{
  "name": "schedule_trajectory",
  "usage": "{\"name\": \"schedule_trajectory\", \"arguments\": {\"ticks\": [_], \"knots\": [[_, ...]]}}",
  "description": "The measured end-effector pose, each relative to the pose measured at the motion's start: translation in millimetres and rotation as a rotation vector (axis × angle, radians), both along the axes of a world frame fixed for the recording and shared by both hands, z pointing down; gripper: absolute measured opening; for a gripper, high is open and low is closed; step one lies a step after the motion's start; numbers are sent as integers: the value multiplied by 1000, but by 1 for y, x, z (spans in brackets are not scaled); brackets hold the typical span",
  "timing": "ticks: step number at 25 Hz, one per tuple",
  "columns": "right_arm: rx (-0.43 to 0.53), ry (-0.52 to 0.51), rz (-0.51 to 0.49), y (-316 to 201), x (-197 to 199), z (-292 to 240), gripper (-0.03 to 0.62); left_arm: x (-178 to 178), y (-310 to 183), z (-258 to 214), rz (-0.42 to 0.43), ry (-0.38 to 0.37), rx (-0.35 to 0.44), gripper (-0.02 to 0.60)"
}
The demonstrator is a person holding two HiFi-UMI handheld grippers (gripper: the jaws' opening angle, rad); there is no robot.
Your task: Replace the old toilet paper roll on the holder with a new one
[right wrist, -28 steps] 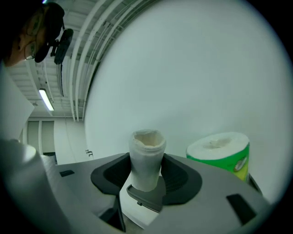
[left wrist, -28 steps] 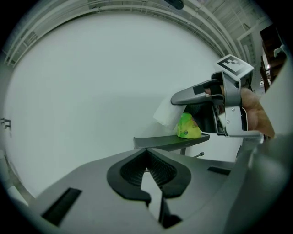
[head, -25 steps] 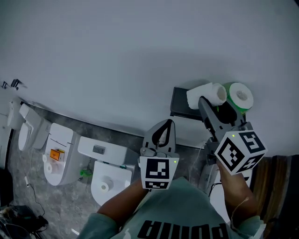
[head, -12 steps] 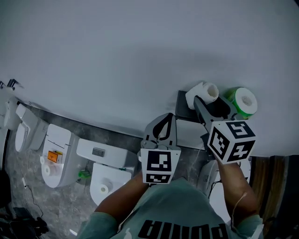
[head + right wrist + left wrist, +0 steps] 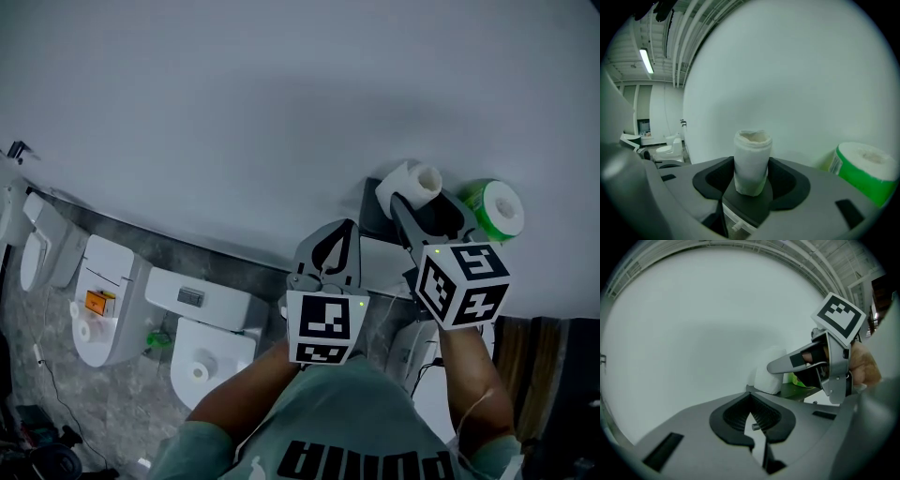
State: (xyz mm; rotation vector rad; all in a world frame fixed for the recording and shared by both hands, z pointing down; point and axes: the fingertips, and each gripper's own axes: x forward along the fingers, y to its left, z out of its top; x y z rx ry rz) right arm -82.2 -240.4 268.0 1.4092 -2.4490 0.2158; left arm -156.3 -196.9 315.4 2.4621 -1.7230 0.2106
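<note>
Old toilet paper roll (image 5: pixel 751 159), a thin white remnant, stands upright between the right gripper's (image 5: pixel 412 208) fingers, which are partly open and clamped on it, at the dark wall shelf (image 5: pixel 373 220); the green-wrapped new roll (image 5: pixel 494 210) sits just beside it; the left gripper (image 5: pixel 345 231) hovers near, fingers together, empty.
</note>
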Motion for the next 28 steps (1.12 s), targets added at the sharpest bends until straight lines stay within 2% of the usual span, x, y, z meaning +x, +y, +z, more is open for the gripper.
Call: {"name": "schedule_trajectory", "arguments": {"ticks": [6,20,28], "knots": [[4,-6,4,6,3,3,229,2,1,0,6,-1,4,8],[60,-39,-34,15,4,-26,284,16,10,-23,26,2,56,8],[160,-67,-8,45,20,-51,284,40,23,-36,76,9,78,8]]}}
